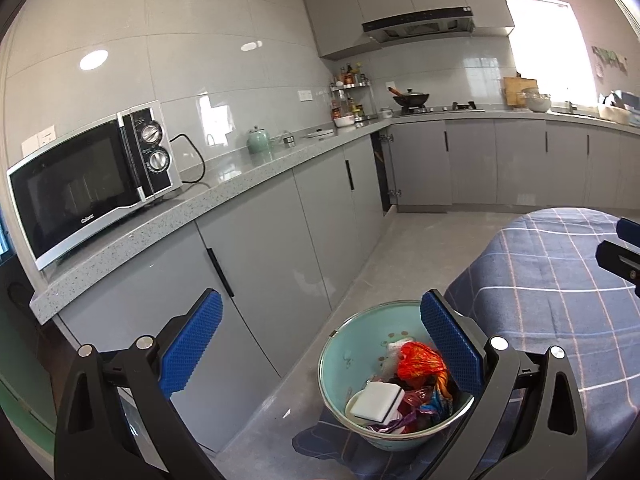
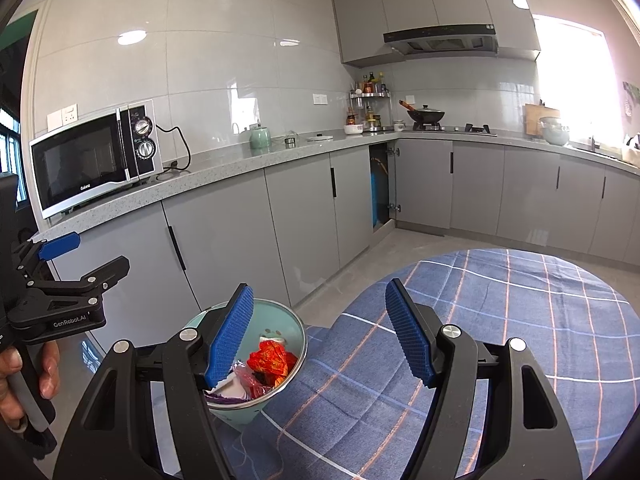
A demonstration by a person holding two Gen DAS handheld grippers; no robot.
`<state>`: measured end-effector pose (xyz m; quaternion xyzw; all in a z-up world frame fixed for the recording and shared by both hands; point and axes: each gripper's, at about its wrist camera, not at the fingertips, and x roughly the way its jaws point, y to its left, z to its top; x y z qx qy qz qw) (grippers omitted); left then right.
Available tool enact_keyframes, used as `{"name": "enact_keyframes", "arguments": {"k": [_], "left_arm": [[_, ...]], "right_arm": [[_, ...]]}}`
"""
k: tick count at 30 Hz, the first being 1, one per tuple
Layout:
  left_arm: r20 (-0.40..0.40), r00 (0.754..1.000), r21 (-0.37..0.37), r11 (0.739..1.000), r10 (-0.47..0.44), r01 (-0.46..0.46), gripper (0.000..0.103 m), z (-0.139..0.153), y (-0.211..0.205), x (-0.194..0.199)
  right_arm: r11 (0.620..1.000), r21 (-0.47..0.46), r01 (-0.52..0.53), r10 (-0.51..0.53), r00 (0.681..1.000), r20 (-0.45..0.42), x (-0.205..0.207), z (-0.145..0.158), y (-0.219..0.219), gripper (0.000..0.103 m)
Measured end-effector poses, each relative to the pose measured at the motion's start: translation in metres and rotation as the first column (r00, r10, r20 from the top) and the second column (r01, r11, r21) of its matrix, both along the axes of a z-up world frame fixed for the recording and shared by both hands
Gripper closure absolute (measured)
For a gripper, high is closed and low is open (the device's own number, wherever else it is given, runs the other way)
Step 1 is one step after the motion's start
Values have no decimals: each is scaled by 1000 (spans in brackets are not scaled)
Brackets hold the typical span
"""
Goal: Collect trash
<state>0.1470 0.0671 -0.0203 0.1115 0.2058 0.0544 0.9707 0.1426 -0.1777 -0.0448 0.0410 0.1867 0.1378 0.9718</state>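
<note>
A light blue trash bin [image 1: 340, 356] stands on the floor by the table's left edge; it also shows in the right wrist view [image 2: 294, 326]. It holds a red-orange wrapper [image 1: 418, 362], a white sponge [image 1: 378, 400] and purple and clear wrappers. My left gripper [image 1: 320, 344] is open and empty, above the bin, its right finger over the rim. My right gripper [image 2: 320, 336] is open and empty, above the bin's right rim and the table edge. The left gripper shows from the side in the right wrist view [image 2: 80, 256].
A round table with a blue plaid cloth [image 2: 500, 320] fills the right. Grey cabinets and a counter [image 1: 240, 188] run along the left with a microwave [image 1: 92, 180], kettle and stove. One cabinet door [image 2: 380, 188] stands open in the corner.
</note>
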Motion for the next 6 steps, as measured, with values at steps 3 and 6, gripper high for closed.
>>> {"name": "enact_keyframes", "arguments": {"k": [3, 6], "left_arm": [[-3, 1000, -4, 1000, -3, 3, 5, 0, -1, 0], [-5, 1000, -5, 1000, -2, 2, 5, 0, -1, 0]], "right_arm": [[1000, 0, 1, -1, 1000, 1, 0, 0, 0, 35], [1000, 1, 3, -3, 1000, 1, 0, 1, 0, 35]]}}
